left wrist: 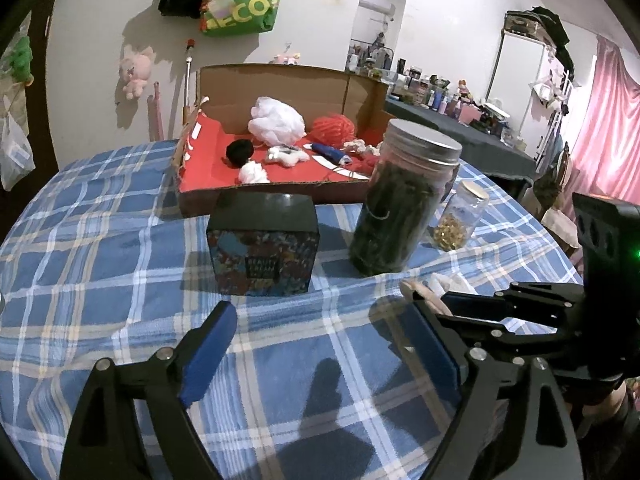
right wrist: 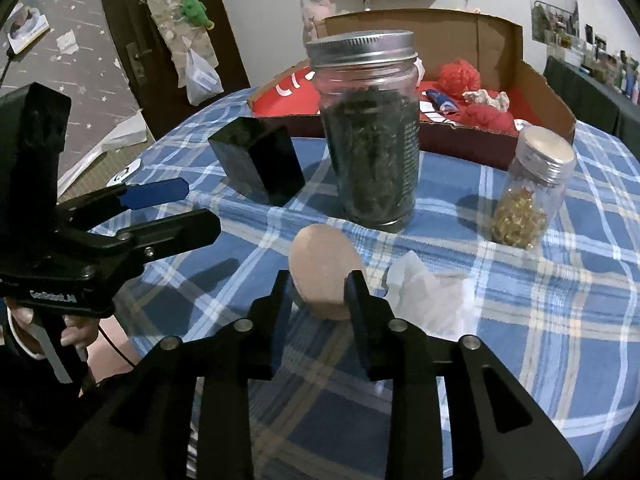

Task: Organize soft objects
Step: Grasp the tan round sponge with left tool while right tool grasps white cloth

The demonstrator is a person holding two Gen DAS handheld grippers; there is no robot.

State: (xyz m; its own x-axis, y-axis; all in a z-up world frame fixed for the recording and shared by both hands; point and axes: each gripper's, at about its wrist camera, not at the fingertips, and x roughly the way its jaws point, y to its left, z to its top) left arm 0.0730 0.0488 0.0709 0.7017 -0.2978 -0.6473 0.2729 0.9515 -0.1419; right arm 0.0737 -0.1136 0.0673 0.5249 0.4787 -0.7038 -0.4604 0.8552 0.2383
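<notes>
From the left wrist view, your left gripper (left wrist: 320, 344) has its jaws spread wide over the blue plaid surface (left wrist: 100, 248) and holds nothing. Straight ahead stands a black-lidded printed box (left wrist: 262, 246); to its right, a tall jar (left wrist: 404, 196) of dark contents with a metal lid and a small jar (left wrist: 460, 216) of gold pieces. Behind them lies the cardboard box (left wrist: 280, 84) with a red lining, which appears to serve as the collection point: it already contains a white mesh pouf (left wrist: 276, 120), red yarn (left wrist: 334, 128), a black pom-pom (left wrist: 239, 153) and other soft pieces. A green bag (left wrist: 244, 0) on the wall shows partial lettering, "MEC" and "ECO". Your right gripper (left wrist: 430, 308) enters at right, level with the surface.

From the right wrist view, the right gripper (right wrist: 320, 292) has its jaws narrowed onto a tan round sponge (right wrist: 324, 276), which sits between them, tilted up off the surface, just in front of the tall jar. Whether the pads grip it firmly cannot be told. A crumpled white tissue (right wrist: 424, 292) lies just beside the sponge; judge it the next soft item. The left gripper (right wrist: 172, 210) waits at left, open; white lettering on its body is too blurred to read.
</notes>
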